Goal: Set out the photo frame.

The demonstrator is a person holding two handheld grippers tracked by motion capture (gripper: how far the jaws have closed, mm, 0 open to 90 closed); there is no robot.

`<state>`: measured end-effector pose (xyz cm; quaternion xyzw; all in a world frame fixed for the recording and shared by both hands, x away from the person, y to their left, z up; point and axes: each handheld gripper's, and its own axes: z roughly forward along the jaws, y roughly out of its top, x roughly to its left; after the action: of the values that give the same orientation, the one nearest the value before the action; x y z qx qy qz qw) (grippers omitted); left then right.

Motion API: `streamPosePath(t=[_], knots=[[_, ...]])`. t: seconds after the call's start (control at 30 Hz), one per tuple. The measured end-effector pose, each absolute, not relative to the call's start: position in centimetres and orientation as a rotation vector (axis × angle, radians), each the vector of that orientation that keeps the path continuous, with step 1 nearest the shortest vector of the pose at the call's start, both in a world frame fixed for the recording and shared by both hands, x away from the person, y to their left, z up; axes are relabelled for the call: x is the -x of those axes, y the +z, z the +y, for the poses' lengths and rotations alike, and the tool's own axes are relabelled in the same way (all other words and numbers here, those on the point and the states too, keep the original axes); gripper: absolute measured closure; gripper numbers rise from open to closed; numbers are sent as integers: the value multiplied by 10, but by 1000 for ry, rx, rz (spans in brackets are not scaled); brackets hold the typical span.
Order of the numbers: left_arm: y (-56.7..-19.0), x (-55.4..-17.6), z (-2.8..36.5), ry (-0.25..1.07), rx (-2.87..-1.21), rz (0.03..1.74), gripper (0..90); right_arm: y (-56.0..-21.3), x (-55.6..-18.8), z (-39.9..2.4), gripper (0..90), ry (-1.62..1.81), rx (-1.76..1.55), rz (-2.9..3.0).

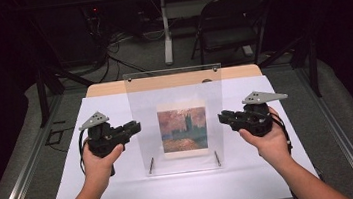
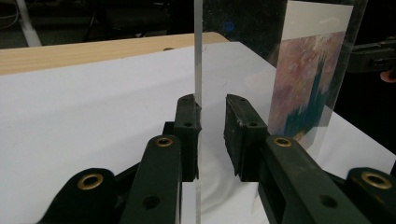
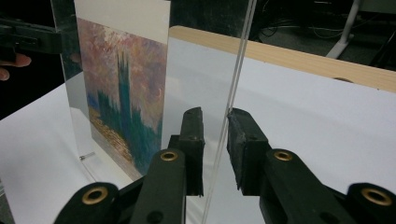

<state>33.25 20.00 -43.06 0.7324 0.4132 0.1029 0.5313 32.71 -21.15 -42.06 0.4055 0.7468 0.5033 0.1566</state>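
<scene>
A clear acrylic panel (image 1: 140, 108) stands upright on the white sheet (image 1: 124, 191), with a painting print (image 1: 183, 129) of a dark tower under a pink sky mounted in its middle. My left gripper (image 1: 135, 129) is at the panel's left edge and my right gripper (image 1: 222, 118) at its right edge. In the left gripper view the jaws (image 2: 212, 123) straddle the panel's edge (image 2: 198, 46): one pad touches it and the other stands off. The right gripper view shows the same, with the gripper (image 3: 215, 135) around the panel (image 3: 201, 60) and a gap on one side. Both are open.
Two metal standoff pins (image 1: 151, 165) hold the panel's base. The wooden tabletop (image 1: 108, 88) shows beyond the sheet. Farther back on the floor stand a folding chair (image 1: 231, 23), a white table leg (image 1: 166, 30) and loose cables.
</scene>
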Motion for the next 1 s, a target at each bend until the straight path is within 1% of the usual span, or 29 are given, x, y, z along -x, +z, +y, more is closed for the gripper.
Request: streamPosePath(t=[0.1, 0.4, 0.77, 1.0], knots=[[-432, -327, 201, 243, -1745, 974, 749, -421, -321, -212, 782, 1438, -1145, 2134], [-435, -314, 202, 263, -1737, 946, 745, -424, -309, -214, 786, 1473, -1129, 2122], [-438, -303, 205, 254, -1727, 921, 735, -426, -297, -214, 780, 1483, -1103, 2131], [-439, -298, 204, 249, -1716, 920, 724, -428, -293, -214, 758, 1494, -1094, 2137]])
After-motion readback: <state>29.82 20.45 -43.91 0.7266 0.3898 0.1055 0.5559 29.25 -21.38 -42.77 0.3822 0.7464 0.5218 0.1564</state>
